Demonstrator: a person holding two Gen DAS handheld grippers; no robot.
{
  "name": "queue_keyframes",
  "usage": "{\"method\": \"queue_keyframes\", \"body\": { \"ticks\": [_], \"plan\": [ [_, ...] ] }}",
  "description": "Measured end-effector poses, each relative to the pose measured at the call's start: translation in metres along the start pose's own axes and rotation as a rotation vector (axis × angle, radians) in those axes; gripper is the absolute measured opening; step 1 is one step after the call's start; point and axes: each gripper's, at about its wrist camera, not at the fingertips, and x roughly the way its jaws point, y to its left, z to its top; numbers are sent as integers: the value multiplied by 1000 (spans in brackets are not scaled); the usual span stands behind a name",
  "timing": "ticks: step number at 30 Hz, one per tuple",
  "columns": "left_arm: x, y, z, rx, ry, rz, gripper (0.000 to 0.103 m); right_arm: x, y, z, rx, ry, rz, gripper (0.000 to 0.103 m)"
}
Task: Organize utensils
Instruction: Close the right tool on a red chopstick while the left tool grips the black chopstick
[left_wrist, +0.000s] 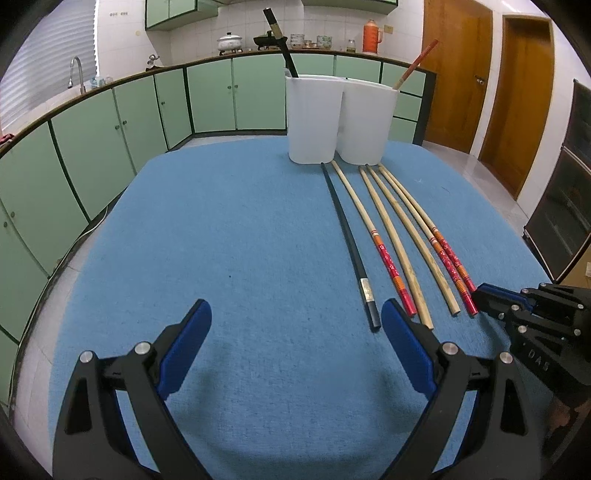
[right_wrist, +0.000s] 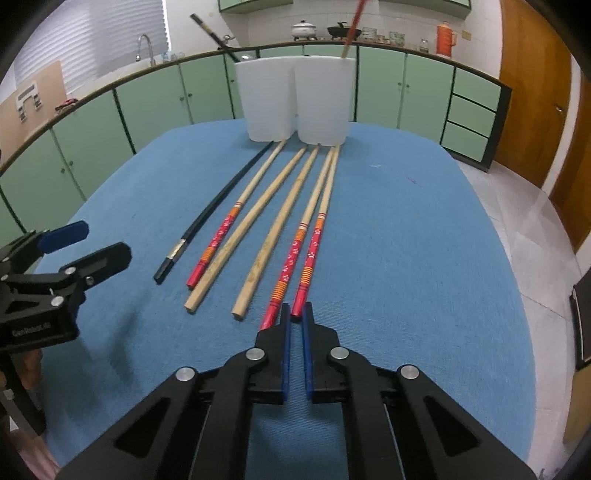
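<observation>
Several chopsticks lie side by side on the blue cloth (right_wrist: 406, 258): a black one (right_wrist: 218, 210) (left_wrist: 349, 243), red-patterned ones (right_wrist: 312, 254) (left_wrist: 388, 258) and plain bamboo ones (right_wrist: 273, 225) (left_wrist: 402, 240). Two white holders (left_wrist: 314, 118) (right_wrist: 321, 107) stand at the far end; the left holds a black chopstick (left_wrist: 280, 44), the right a red one (left_wrist: 415, 64). My left gripper (left_wrist: 295, 350) is open, just short of the black chopstick's near end. My right gripper (right_wrist: 295, 314) is nearly shut and empty, its tips at the near ends of the rightmost red chopsticks.
Green kitchen cabinets (left_wrist: 110, 125) run behind the table, with a tap (left_wrist: 75, 74) and pots on the counter. Wooden doors (left_wrist: 517, 92) stand at the right. The table's edges drop off at the left and right.
</observation>
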Motion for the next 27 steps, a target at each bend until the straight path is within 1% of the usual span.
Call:
{"method": "queue_keyframes", "body": {
  "ticks": [6, 10, 12, 16, 19, 25, 26, 27],
  "plan": [
    [2, 1, 0, -7, 4, 1, 90, -8, -25, -6, 79, -5, -2, 6],
    [2, -1, 1, -1, 5, -1, 90, -10, -35, -11, 132, -8, 32, 8],
    [2, -2, 0, 3, 5, -4, 90, -11, -34, -12, 133, -10, 36, 10],
    [2, -8, -1, 12, 9, -13, 90, -7, -29, -11, 122, -11, 25, 10],
    [4, -9, -2, 4, 18, -27, 90, -6, -27, -10, 114, -9, 3, 4],
    [10, -11, -2, -6, 45, -35, 90, -6, -31, -10, 135, -11, 8, 3],
    [11, -13, -2, -4, 49, -37, 89, -6, -32, -10, 137, -11, 10, 3],
    [11, -15, -2, -2, 53, -41, 85, -6, -32, -10, 137, -11, 11, 3]
  ]
}}
